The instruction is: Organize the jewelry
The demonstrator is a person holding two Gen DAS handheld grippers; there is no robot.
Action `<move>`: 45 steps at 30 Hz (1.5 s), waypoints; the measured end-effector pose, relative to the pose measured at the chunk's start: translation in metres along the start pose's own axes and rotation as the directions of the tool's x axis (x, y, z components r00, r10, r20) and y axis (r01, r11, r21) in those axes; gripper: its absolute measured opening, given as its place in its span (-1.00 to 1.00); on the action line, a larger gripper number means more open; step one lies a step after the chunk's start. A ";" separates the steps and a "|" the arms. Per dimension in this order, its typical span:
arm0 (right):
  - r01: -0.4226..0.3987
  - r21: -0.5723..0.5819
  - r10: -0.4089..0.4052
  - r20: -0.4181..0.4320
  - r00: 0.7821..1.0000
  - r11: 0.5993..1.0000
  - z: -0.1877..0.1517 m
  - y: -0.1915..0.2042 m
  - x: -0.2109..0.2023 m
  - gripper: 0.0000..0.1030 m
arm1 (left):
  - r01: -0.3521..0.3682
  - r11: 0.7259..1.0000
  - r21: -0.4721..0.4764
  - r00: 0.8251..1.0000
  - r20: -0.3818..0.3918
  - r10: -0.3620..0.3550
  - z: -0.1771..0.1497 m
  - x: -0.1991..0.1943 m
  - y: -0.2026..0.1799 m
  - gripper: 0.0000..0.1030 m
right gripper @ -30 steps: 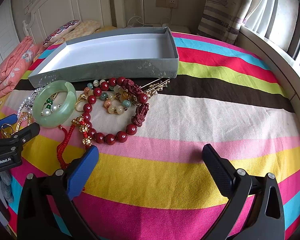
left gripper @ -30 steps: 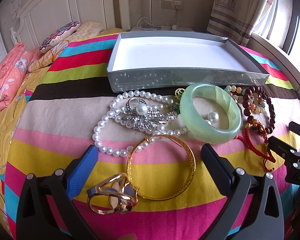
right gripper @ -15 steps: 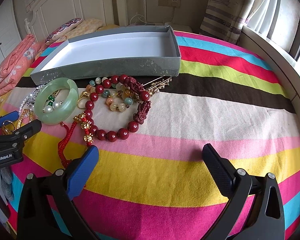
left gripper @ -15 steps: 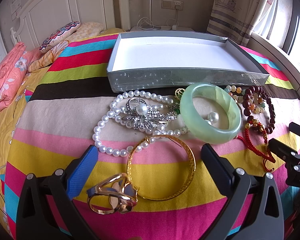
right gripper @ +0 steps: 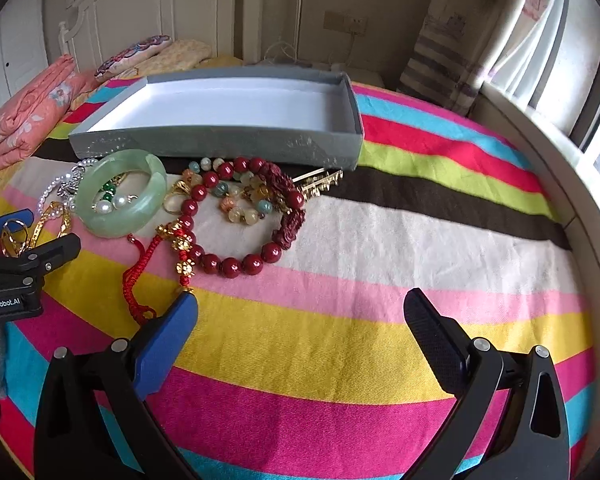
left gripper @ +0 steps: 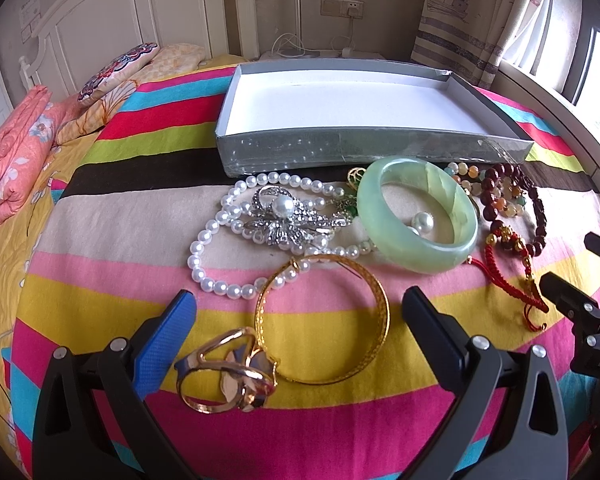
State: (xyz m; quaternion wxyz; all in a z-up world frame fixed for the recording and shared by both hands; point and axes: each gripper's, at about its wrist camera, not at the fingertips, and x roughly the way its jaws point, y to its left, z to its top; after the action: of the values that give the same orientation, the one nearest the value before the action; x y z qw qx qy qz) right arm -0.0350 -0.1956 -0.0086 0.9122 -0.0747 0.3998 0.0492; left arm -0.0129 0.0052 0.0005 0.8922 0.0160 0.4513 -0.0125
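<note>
Jewelry lies on a striped bedspread before an empty grey box (left gripper: pixel 340 152) (right gripper: pixel 220 146). In the left wrist view my left gripper (left gripper: pixel 298 320) is open around a gold bangle (left gripper: pixel 380 312), with a gold ring (left gripper: pixel 228 376) by its blue finger. Beyond lie a pearl necklace (left gripper: pixel 204 236), a silver brooch (left gripper: pixel 284 220) and a green jade bangle (left gripper: pixel 420 216) (right gripper: pixel 120 196). In the right wrist view my right gripper (right gripper: pixel 300 316) is open over bare cloth; a dark red bead bracelet (right gripper: pixel 240 216), a red cord charm (right gripper: pixel 140 276) and a gold hairpin (right gripper: pixel 320 182) lie ahead to its left.
Folded pink bedding (left gripper: pixel 12 160) and patterned pillows (left gripper: pixel 116 68) sit at the left by a white headboard (left gripper: pixel 140 20). A curtain (left gripper: pixel 480 20) and window ledge (right gripper: pixel 560 152) border the right. The bedspread right of the red beads holds nothing.
The right gripper has drifted forward and left toward the red bead bracelet and cord charm. The left gripper and the jewelry have stayed put.
</note>
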 end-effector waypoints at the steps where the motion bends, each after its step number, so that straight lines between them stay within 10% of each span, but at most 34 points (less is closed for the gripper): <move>1: -0.008 -0.021 0.008 0.035 0.999 1.000 -0.001 0.003 -0.007 0.91 | 0.009 1.000 0.011 1.000 -0.007 -0.009 -0.002 -0.002 0.001 0.96; 8: -0.180 -0.189 0.198 0.079 0.977 0.965 0.016 0.046 -0.031 0.91 | 0.118 0.991 -0.069 0.992 0.055 -0.114 -0.029 -0.033 0.047 0.94; 15: -0.292 -0.407 0.309 -0.024 0.951 0.865 0.042 0.108 -0.008 0.12 | 0.192 0.957 -0.218 0.980 0.099 -0.174 -0.036 -0.040 0.102 0.80; 24: -0.315 -0.523 0.309 -0.102 0.946 0.792 0.052 0.144 0.023 -0.50 | 0.193 0.976 -0.099 0.976 0.125 -0.180 -0.037 -0.046 0.078 0.42; 45: -0.378 -0.311 0.435 0.137 0.890 0.872 0.009 0.096 -0.046 -0.66 | 0.221 0.974 -0.051 0.969 0.129 -0.213 -0.040 -0.049 0.069 -0.26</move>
State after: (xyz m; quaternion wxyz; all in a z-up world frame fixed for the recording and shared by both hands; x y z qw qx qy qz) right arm -0.0741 -0.1010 0.0223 0.8974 -0.1096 0.3007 0.3035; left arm -0.0714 0.0759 0.0174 0.9115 -0.0631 0.3949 -0.0962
